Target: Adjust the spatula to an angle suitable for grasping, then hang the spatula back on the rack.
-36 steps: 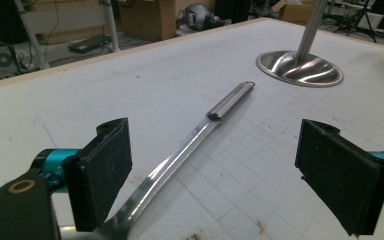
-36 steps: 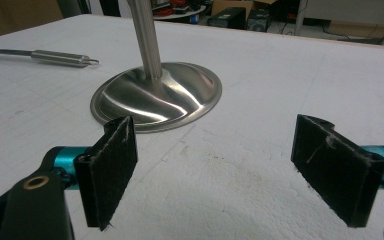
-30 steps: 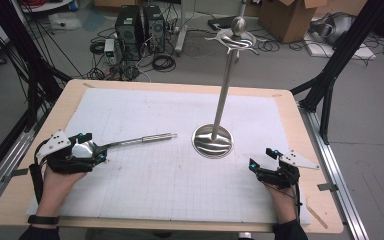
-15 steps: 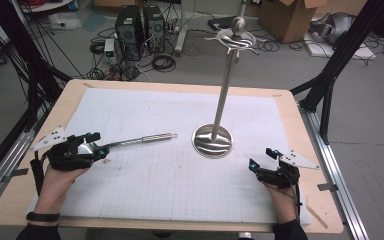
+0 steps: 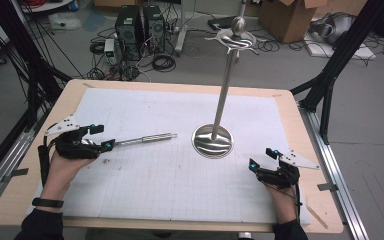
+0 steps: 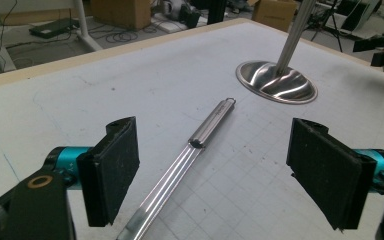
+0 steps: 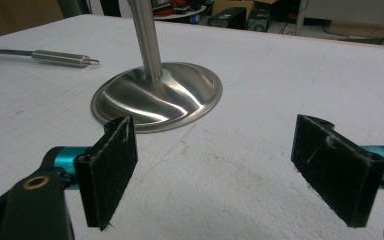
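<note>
Two hand-held grippers: you are keeping one in each hand at the near edge of the counter (image 5: 180, 87), with a steel tool lying between the left one's jaws.
Left hand-held gripper (image 5: 106, 137): you are holding it at about 9 o'clock on the counter, jaws spread wide; its pads (image 6: 112, 167) are standing clear on either side of the tool and touching nothing.
What has just changed: a second ago the left jaws were closer around the tool's near end; they have just been opening, and your left hand has drawn back and slightly up, so more of the tool is now showing ahead of the jaws.
Steel utensil (image 5: 145, 139): it is lying flat on the counter, its ribbed handle end pointing toward 3 o'clock, and it has not shifted from where it lay a second ago.
Stand (image 5: 213, 141): its round base is sitting near the centre, just beyond the utensil's tip and apart from it, with hooks at the top of the pole.
Right hand-held gripper (image 5: 262, 159): you are resting it at about 4 o'clock, jaws wide and empty, unchanged.
What it means: you are probably letting go to re-aim; the utensil is not yet gripped, and lifting it toward the stand is yet to begin.
</note>
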A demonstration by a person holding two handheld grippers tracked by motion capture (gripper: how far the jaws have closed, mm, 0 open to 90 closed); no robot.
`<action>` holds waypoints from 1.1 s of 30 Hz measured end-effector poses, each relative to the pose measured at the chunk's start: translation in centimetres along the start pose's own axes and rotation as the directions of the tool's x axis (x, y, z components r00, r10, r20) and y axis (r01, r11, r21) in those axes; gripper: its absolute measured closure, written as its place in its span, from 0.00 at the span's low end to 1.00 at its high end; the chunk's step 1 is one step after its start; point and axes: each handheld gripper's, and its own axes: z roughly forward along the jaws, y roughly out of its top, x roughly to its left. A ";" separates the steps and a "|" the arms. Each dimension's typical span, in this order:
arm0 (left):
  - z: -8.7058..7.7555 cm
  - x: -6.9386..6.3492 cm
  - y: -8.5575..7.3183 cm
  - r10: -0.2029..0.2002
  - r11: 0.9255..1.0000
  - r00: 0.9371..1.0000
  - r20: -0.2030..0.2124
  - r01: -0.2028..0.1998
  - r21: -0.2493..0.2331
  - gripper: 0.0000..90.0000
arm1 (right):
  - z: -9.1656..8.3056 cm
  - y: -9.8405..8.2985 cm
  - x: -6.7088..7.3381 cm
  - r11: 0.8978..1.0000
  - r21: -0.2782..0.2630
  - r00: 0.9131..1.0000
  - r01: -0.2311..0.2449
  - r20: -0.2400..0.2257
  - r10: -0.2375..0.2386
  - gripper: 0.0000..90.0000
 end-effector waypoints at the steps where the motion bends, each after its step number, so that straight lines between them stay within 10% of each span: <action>1: 0.1 0.2 -0.1 0.008 1.000 1.000 -0.007 -0.008 0.011 0.24 | 0.0 0.0 0.0 1.000 0.002 1.000 -0.001 0.001 0.001 0.20; 33: 2.0 0.5 1.0 0.080 0.985 0.997 -0.006 -0.078 0.157 0.31 | 0.0 0.0 0.0 1.000 0.000 1.000 -0.006 -0.001 0.006 0.20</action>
